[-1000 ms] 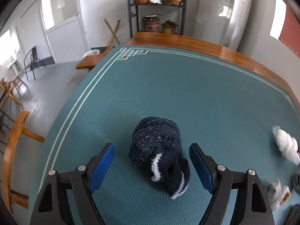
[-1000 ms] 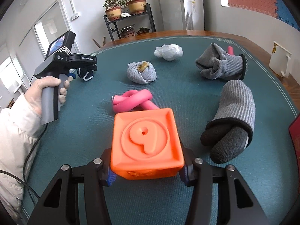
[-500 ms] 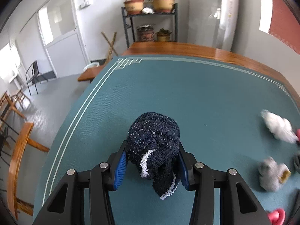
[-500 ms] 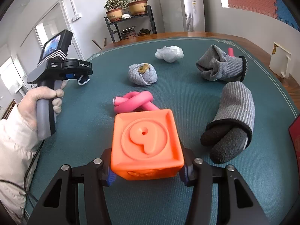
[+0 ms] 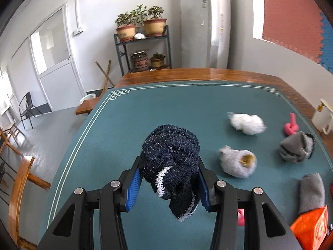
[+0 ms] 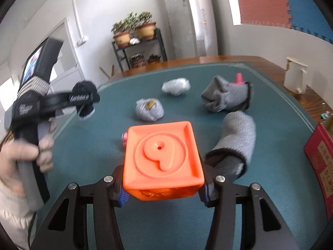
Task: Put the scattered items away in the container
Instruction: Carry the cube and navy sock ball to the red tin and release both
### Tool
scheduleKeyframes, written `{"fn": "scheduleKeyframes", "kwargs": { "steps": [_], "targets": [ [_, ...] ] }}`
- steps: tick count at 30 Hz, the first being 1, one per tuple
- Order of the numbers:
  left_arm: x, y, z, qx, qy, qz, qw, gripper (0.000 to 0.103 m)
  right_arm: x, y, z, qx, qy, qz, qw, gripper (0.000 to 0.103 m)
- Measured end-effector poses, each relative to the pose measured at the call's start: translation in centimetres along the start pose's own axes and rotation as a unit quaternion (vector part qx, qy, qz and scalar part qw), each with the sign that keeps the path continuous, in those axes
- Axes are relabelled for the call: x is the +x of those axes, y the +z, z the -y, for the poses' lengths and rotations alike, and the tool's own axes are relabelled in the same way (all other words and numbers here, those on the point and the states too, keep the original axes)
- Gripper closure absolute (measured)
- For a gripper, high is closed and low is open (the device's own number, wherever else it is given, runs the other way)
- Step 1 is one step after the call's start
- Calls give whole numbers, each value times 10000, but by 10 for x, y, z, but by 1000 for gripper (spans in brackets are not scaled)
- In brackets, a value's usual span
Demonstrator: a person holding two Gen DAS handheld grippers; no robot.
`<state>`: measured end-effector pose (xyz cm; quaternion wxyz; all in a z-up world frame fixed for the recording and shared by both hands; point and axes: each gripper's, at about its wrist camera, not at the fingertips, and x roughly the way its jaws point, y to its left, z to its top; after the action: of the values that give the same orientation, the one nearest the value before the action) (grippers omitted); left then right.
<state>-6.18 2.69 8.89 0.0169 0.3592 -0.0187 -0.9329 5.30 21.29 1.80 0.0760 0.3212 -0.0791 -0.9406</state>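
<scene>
My left gripper (image 5: 168, 164) is shut on a navy speckled sock bundle (image 5: 169, 152), which hangs lifted above the green table mat (image 5: 145, 114). In the right wrist view the same gripper (image 6: 83, 101) and sock bundle (image 6: 85, 87) show at the left, blurred, in a person's gloved hand (image 6: 25, 154). My right gripper (image 6: 163, 187) is shut on an orange cube (image 6: 162, 152) with a raised 9 on top, held off the mat. The cube's corner (image 5: 310, 227) shows at the lower right of the left wrist view.
On the mat lie a white fluffy ball (image 6: 176, 86), a grey sock ball (image 6: 149, 109), a grey glove (image 6: 226, 98), a grey and black mitten (image 6: 235, 141) and a pink knotted tube (image 5: 291, 126). A white jug (image 6: 295, 75) and a red box (image 6: 320, 166) stand at the right edge.
My left gripper shut on the navy sock bundle, lifted it and swung right. My right gripper rose a little with the orange cube.
</scene>
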Motion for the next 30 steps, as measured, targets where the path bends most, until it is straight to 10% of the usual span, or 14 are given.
{"fn": "scheduleKeyframes", "kwargs": {
  "steps": [18,30],
  "targets": [
    [-53,-38,111,814,-851,53,9930,54,-112,-9,96,711,-974,938,9883,48],
    [-79,-52,191,1476,-1522,81,9772,54,-187,-11,180,1449,-2138,1671,9515,48]
  ]
}}
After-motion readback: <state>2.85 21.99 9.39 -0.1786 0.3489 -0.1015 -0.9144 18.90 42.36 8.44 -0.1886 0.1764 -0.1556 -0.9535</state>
